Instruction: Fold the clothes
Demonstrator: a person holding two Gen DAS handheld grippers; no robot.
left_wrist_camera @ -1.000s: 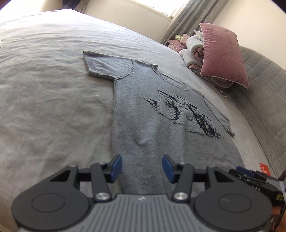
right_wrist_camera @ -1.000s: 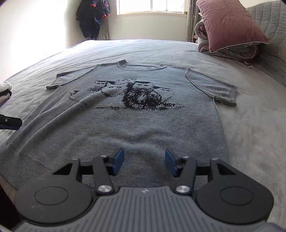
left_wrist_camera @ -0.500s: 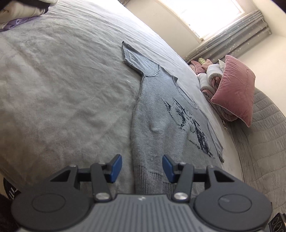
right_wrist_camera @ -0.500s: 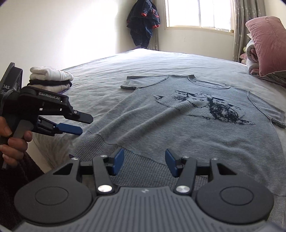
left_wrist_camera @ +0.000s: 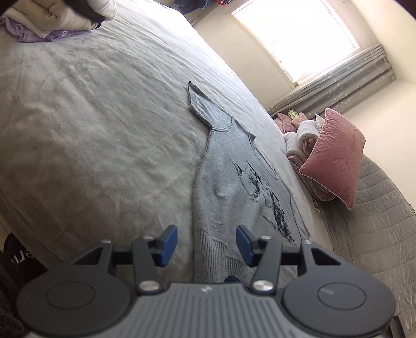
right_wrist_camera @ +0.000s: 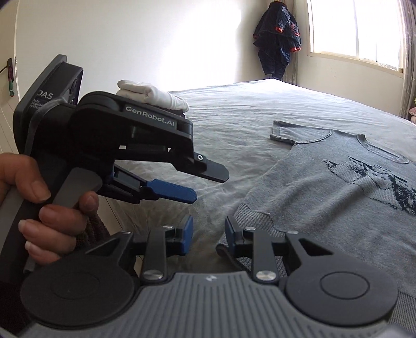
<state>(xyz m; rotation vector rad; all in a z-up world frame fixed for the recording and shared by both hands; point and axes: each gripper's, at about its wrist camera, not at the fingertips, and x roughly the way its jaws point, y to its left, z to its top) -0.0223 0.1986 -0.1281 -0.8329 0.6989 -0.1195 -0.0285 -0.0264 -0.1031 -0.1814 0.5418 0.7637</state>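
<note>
Left wrist view: the left gripper [left_wrist_camera: 206,243] points down at the near hem of the sweater [left_wrist_camera: 228,182].
Left fingers: apart, pads clear of the cloth; the ribbed hem corner lies between and below them.
Right wrist view: the right gripper [right_wrist_camera: 208,238] is at the same hem corner, beside the bed [right_wrist_camera: 234,117] edge.
Right fingers: closing; the gap between the blue pads [right_wrist_camera: 188,235] shows only the bed cover; the turned-up hem corner lies just under the right-hand finger; contact cannot be told.
Sweater: grey knit, short sleeves, dark print on the chest; lies flat, front up, on the bed, neck toward the window [right_wrist_camera: 358,28].
Sleeve [left_wrist_camera: 205,109]: spread out flat to the side.
Hem: ribbed band at the near bed edge; one corner folded up slightly.
Hand [right_wrist_camera: 39,205]: wraps the left gripper's handle, fingers on the trigger; seen in the right wrist view.
Folded pile [left_wrist_camera: 52,18]: white and lilac items, far bed corner, well apart from the sweater.
Pillow [left_wrist_camera: 335,161]: pink, propped on bedding at the head of the bed.
Jacket [right_wrist_camera: 279,39]: dark, hangs in the room corner by the window.
</note>
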